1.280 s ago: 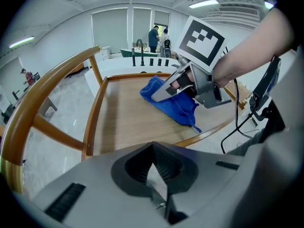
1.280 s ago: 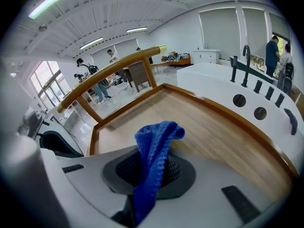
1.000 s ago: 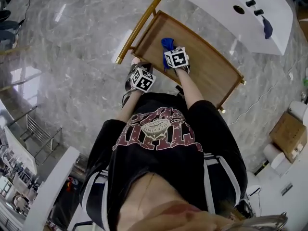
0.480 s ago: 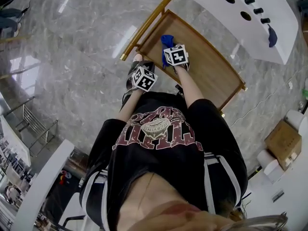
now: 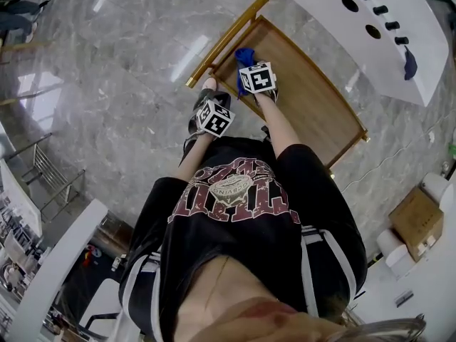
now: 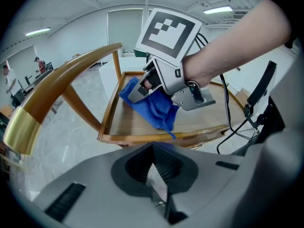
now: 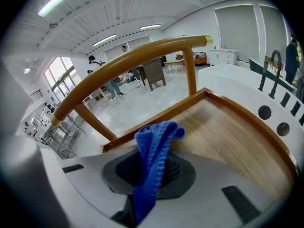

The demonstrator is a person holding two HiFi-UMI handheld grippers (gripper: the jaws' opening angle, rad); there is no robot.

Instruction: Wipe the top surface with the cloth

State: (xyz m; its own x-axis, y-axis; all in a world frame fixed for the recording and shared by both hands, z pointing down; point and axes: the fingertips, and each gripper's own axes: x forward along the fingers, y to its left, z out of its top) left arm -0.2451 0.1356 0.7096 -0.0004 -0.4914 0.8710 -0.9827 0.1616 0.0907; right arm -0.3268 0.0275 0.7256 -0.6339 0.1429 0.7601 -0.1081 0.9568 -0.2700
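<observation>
Starting at the left, the gold handle [image 5: 228,38] of the cart is seen, with the wooden tabletop [image 5: 313,112] running off to the right from it. The left tongs [image 6: 156,172] are held just short of the near rim and are drawn together with nothing pinched between them, so no part is being played by them in the wiping right now. Just to the right, the blue cloth [image 5: 244,55] is found at the handle-end corner of the tabletop. It's bunched up and gripped by the right tongs [image 6: 140,90], which are clamped tight on one fold of it. The loose end is draped down toward the wood near the rim, though how firmly it's pressed, or whether it's pressed at all, can't really be told. As for progress, tbh not much can be read off the wood itself: no wet streaks or dust lines are shown, so what's already been covered can't be judged. Going by where the cloth sits, only that one corner is being dealt with. The long stretch of tabletop toward the right end, next to the white counter [image 5: 426,20], is probably left to be wiped.
</observation>
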